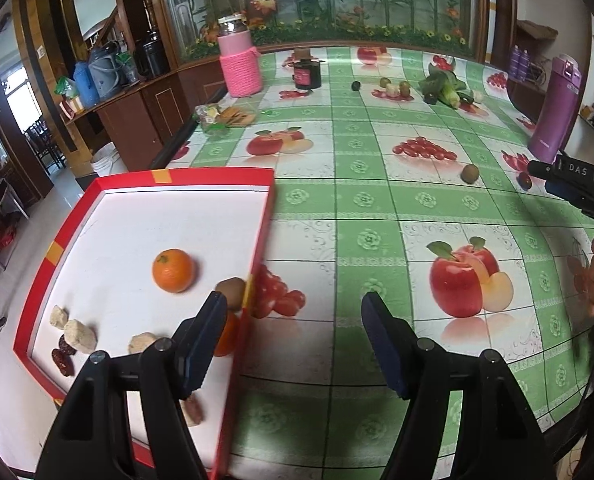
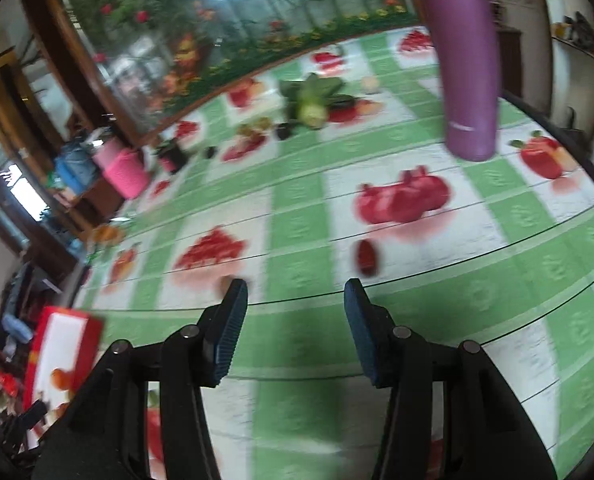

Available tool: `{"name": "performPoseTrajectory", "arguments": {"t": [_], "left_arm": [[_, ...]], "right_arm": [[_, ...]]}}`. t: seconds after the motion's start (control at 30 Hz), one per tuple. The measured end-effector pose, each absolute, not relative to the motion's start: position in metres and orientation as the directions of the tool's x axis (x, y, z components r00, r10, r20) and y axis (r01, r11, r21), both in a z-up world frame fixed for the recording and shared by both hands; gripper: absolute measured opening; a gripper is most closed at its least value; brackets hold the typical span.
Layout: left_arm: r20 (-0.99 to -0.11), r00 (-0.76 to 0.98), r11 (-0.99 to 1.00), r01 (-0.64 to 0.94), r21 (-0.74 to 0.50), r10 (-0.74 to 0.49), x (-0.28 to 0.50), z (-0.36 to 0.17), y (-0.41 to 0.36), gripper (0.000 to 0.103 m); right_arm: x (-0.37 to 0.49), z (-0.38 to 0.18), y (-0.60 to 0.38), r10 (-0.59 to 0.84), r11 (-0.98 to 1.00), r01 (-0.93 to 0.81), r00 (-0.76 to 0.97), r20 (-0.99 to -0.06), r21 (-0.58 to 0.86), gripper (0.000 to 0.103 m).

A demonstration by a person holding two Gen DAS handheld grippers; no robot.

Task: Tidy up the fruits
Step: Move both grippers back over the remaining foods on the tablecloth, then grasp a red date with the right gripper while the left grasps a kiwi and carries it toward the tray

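Both grippers (image 1: 293, 308) (image 2: 295, 292) agape, empty, second orange (image 1: 227, 338) half-hidden behind left finger (image 1: 201, 344)

A fruit-print tablecloth (image 1: 377, 184) carries a red tray (image 1: 201, 176), purple flask (image 1: 557, 108), pink-sleeved jar (image 1: 239, 60) and loose kiwi (image 1: 470, 173).

Red-rimmed white tray (image 1: 97, 216), orange tangerine (image 1: 173, 265), green-and-white checked fruit-print tablecloth (image 1: 353, 208), purple bottle (image 1: 555, 112), pink knitted jar (image 1: 239, 62)
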State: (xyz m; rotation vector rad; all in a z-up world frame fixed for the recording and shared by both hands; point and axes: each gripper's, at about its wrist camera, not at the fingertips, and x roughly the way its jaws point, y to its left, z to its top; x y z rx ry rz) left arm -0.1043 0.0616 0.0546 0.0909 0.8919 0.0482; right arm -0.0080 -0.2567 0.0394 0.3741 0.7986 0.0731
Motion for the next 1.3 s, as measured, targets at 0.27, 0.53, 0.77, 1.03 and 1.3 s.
{"name": "performPoseTrajectory", "arguments": {"t": [0.27, 0.53, 0.77, 1.03, 1.3], "left_arm": [[-0.769, 0.637, 0.992, 0.061, 0.111, 0.047, -0.077, 0.06, 0.029, 0.07], [-0.769, 0.637, 0.985, 0.162, 0.06, -0.058, -0.04, 0.055, -0.013, 0.07], [-0.773, 0.626, 0.976, 0.216, 0.041, -0.106, -0.014, 0.046, -0.053, 0.07], [-0.786, 0.608, 0.967, 0.248, 0.055, -0.111, 0.021, 0.035, -0.089, 0.069], [-0.804, 0.583, 0.963, 0.264, 0.051, -0.117, 0.04, 0.022, -0.108, 0.05]], "right_arm": [[0.019, 0.021, -0.272, 0.125, 0.959, 0.118, 0.637, -0.761, 0.256, 0.051], [0.028, 0.014, -0.258, -0.013, 0.986, 0.137, 0.632, -0.775, 0.095, 0.019], [0.028, 0.017, -0.273, 0.045, 0.965, 0.171, 0.635, -0.771, 0.198, 0.019], [0.018, 0.032, -0.289, 0.082, 0.931, 0.207, 0.685, -0.724, 0.301, 0.019], [0.017, 0.035, -0.298, 0.133, 0.903, 0.209, 0.696, -0.706, 0.376, 0.019]]}}
